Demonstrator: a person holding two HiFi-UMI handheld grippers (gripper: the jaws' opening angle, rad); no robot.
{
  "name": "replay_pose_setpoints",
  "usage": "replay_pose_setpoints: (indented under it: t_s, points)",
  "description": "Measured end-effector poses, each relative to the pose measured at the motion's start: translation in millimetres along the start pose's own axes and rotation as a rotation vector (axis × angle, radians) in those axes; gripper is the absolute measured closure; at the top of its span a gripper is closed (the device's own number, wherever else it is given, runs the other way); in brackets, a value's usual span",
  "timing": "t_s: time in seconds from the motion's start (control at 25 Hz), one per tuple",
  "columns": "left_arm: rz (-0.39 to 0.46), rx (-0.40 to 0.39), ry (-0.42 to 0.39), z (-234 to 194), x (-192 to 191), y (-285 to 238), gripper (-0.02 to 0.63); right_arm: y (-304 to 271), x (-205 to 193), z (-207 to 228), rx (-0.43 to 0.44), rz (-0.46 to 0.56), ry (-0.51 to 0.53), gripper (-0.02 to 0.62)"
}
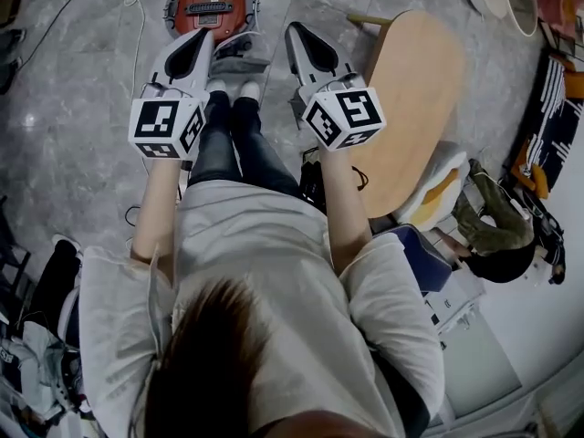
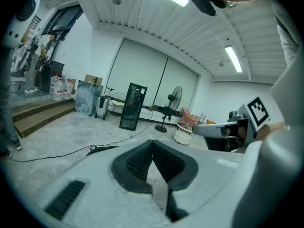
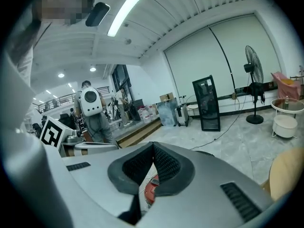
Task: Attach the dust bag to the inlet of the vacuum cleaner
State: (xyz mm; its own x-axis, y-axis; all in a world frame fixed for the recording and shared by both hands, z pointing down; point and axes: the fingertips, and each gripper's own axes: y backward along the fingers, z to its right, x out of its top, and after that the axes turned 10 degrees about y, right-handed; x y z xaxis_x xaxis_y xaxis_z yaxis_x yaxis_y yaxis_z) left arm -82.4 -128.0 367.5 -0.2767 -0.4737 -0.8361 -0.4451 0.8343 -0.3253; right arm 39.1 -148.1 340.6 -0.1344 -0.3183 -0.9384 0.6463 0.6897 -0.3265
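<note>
Fingers of left gripper and right gripper together, empty; grey marbled floor; oval wooden table

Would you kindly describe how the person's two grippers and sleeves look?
The left gripper and right gripper are alike: pale grey tapered shells with a dark teardrop inset on top, black ribbed pads inside, and a white cube with black square markers at the rear. The person wears a white shirt with loose short sleeves.
</note>
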Motion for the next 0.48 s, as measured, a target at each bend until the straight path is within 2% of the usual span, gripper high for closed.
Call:
replay_pose_setpoints:
  t_s: [0.2, 0.48]
  points:
    - [0.045, -0.007, 0.006, 28.0, 27.5, 19.4, 0.588, 33.1, 33.9, -4.3, -0.004, 0.046, 0.030, 0.592]
    - [0.093, -0.030, -0.022, 64.7, 56.6, 34.0, 0.588, 66.8, 60.9, -5.6, -0.012, 0.072, 0.038, 0.594]
